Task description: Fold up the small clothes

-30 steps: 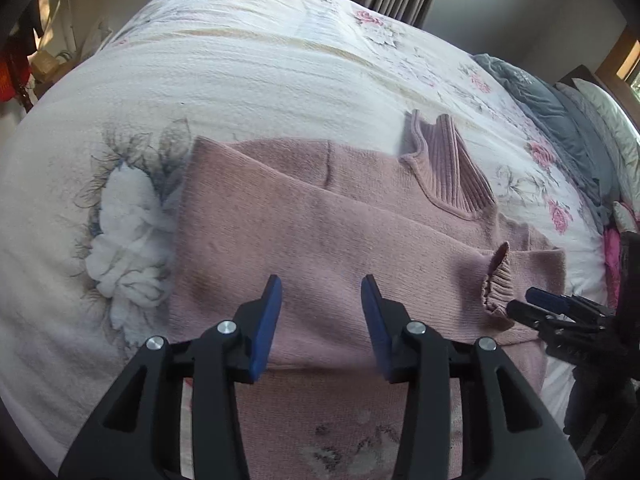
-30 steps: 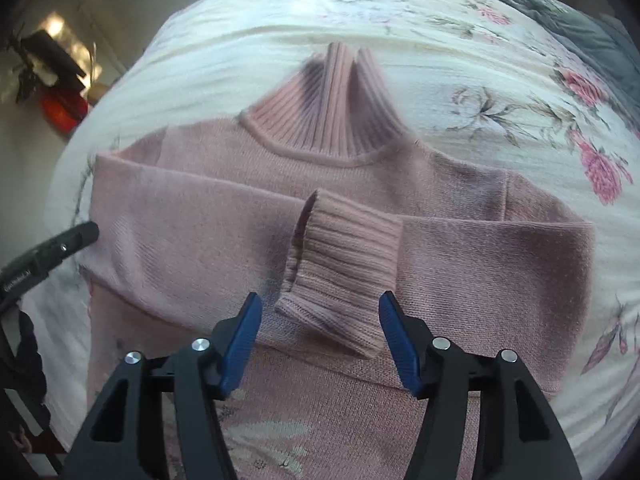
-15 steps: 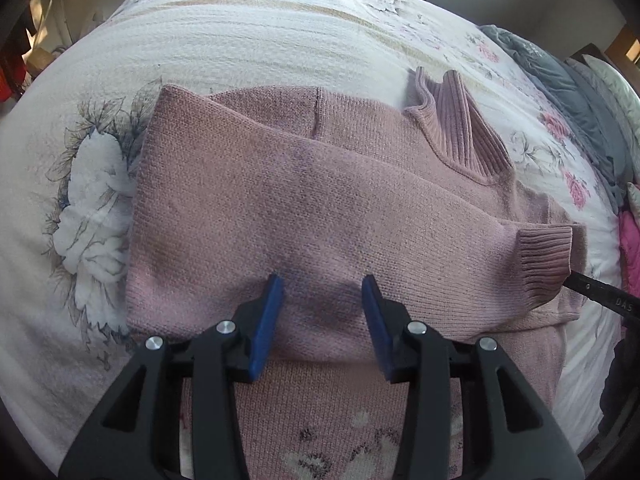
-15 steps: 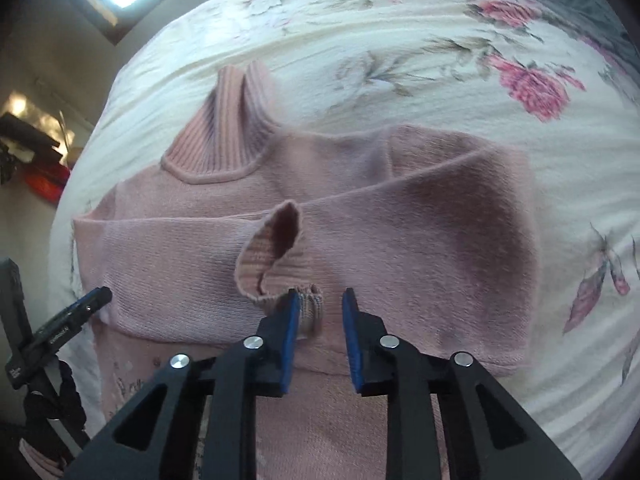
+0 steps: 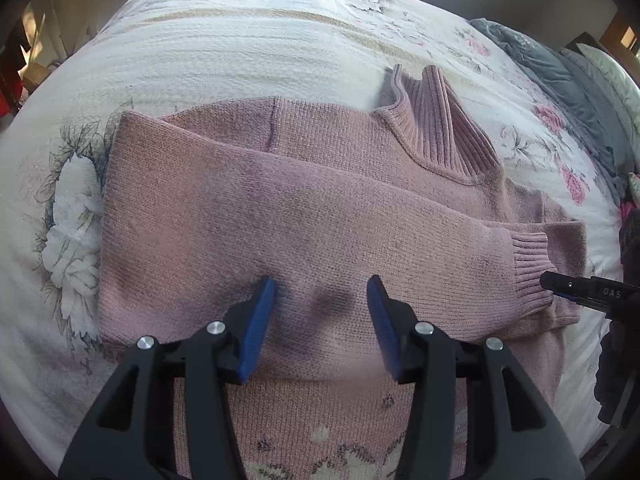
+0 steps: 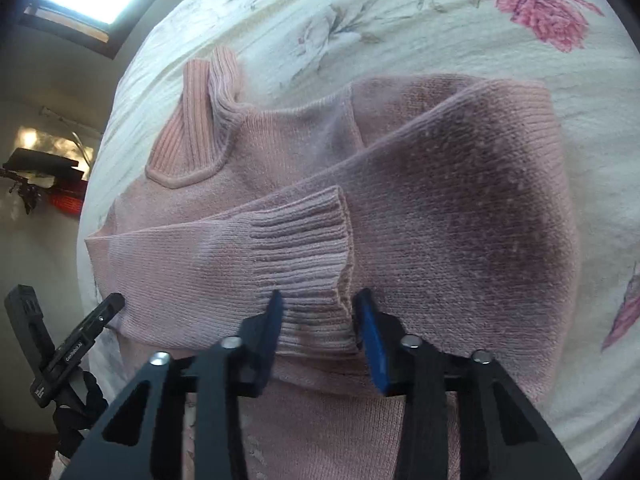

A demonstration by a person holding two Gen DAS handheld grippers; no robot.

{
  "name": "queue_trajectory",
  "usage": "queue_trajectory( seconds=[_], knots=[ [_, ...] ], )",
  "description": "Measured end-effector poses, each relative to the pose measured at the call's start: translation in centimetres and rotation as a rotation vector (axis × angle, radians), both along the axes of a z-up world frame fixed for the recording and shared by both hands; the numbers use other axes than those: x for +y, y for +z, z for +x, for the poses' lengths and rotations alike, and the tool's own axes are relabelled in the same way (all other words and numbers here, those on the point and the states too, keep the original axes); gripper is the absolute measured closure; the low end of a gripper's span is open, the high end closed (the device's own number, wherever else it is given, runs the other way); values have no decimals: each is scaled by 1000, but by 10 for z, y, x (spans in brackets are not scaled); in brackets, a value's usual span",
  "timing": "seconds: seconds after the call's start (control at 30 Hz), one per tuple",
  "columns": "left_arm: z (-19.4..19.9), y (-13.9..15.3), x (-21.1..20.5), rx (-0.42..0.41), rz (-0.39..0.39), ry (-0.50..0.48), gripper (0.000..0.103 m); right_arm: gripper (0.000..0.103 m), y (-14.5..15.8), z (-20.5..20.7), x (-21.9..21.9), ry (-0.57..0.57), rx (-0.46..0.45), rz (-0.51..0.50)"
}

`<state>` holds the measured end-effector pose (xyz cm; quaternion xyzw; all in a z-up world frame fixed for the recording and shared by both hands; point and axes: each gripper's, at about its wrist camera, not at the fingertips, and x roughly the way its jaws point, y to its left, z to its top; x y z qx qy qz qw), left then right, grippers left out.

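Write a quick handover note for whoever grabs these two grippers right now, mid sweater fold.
Left gripper: open, holding nothing, over the folded sleeve.
Right gripper: open, its fingers either side of the ribbed cuff, not clamped.
Pink sweater: flat on the flowered bedspread, collar pointing away.
Done: both sleeves lie crossed over the chest.
Left: fold the body, probably hem up toward the collar, then tidy.
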<state>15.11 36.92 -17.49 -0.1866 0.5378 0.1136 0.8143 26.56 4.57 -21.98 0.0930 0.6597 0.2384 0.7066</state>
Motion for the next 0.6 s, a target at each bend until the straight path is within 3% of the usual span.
queue_trajectory(
  seconds=[0.07, 0.13, 0.23, 0.43, 0.53, 0.6],
  knots=[
    [2, 2, -2, 0, -2, -1, 55, 91, 7, -1, 0, 19, -28, 19],
    [1, 7, -3, -20, -12, -5, 54, 94, 18, -2, -5, 18, -52, 53],
    [1, 7, -5, -22, 2, -17, 53, 96, 25, -4, -14, 14, -75, 22],
    [1, -12, -4, 8, 15, -28, 52, 97, -3, -8, -13, 63, -50, -86],
    [4, -9, -5, 13, 16, -48, 50, 97, 5, -8, -13, 77, -74, -79],
    [7, -2, -3, 7, -5, -50, 50, 88, 18, -5, -12, 81, -102, -57]
  ],
)
